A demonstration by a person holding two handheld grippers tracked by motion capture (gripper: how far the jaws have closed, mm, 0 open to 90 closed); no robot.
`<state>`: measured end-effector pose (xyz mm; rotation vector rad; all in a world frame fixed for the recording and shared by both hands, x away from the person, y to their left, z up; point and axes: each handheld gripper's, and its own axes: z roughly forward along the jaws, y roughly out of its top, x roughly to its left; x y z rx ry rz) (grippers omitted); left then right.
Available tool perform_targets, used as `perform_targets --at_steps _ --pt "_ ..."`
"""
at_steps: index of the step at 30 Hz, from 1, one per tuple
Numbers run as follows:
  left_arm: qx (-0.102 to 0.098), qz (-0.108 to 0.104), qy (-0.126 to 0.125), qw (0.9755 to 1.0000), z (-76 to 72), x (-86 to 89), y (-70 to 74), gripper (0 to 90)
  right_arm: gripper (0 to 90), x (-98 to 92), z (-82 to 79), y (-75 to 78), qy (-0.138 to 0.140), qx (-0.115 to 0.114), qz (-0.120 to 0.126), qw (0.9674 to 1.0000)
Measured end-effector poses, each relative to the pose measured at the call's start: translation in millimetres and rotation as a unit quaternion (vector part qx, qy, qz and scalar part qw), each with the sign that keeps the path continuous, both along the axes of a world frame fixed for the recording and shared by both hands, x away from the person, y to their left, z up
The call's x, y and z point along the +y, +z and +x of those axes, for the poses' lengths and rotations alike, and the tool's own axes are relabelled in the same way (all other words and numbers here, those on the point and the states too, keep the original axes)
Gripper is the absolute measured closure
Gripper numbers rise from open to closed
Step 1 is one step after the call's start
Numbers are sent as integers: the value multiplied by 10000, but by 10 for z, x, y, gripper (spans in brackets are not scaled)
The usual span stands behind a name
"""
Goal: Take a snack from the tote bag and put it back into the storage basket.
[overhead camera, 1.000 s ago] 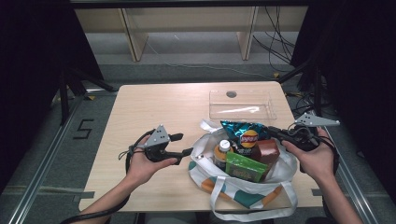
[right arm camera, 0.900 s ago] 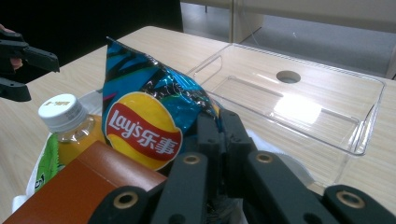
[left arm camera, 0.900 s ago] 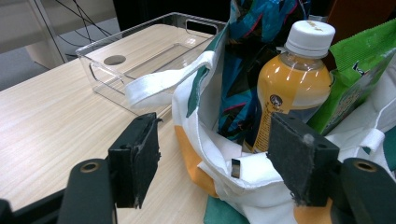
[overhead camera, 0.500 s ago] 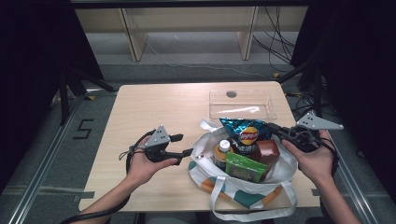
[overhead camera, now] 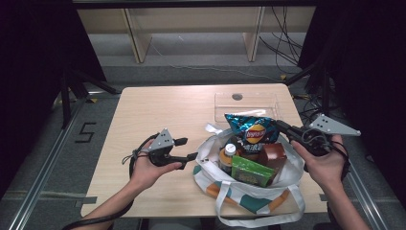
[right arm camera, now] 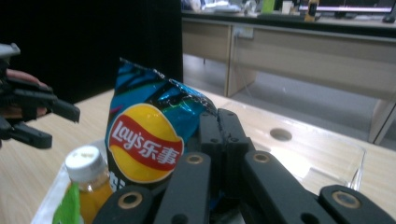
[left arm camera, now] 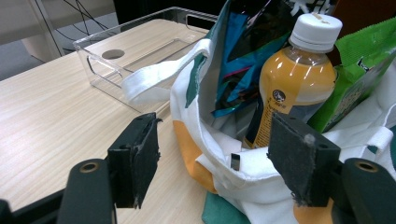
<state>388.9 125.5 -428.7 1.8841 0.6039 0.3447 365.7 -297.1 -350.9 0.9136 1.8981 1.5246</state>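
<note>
Since a second ago my right gripper (overhead camera: 280, 125) has carried the chip bag (overhead camera: 251, 130) a little higher above the tote bag (overhead camera: 287, 176); the left gripper (overhead camera: 191, 149) has kept its place. In the high view the chip bag now stands upright over the far rim of the tote, its blue foil top clear of the other goods, with my right jaws pinched together on its right edge. The right gripper view confirms it: the two black jaws meet with the crinkled foil edge of the chip bag (right arm camera: 149, 135) caught between them, the yellow-and-red logo facing the camera. My left gripper (left arm camera: 219, 163) is apart, jaws wide, with the white rim of the tote bag (left arm camera: 243, 168) lying between the pads; I cannot tell whether either pad touches the cloth. It sits low at the tote's left side, level with the table (overhead camera: 163, 110). Inside the tote I see a bottle (overhead camera: 228, 155) of orange drink with a white cap, just left of a green packet (overhead camera: 251, 171) and a brown box (overhead camera: 273, 154). In the left gripper view the bottle (left arm camera: 294, 84) stands upright against the green packet (left arm camera: 359, 65). A clear plastic tray (overhead camera: 246, 101) sits on the table beyond the tote, just behind the raised chip bag. A white handle (overhead camera: 261, 213) of the tote hangs over the table's near edge.
</note>
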Motion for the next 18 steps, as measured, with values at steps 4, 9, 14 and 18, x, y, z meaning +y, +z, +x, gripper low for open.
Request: perform_targets --at_steps 4,9,14,18 --pt "1 -2 5 10000 -2 0 -2 330 900 -6 -3 62 12 -150 -9 9999" --pt "15 -1 -7 10000 -2 -5 -6 330 900 -27 8 125 0 -298 104 9995" --pt "18 -17 6 10000 -1 0 -8 330 900 -26 -1 168 -41 -240 275 9993" --pt "8 -27 18 10000 3 7 -2 330 900 -20 -7 201 -120 -187 379 9990"
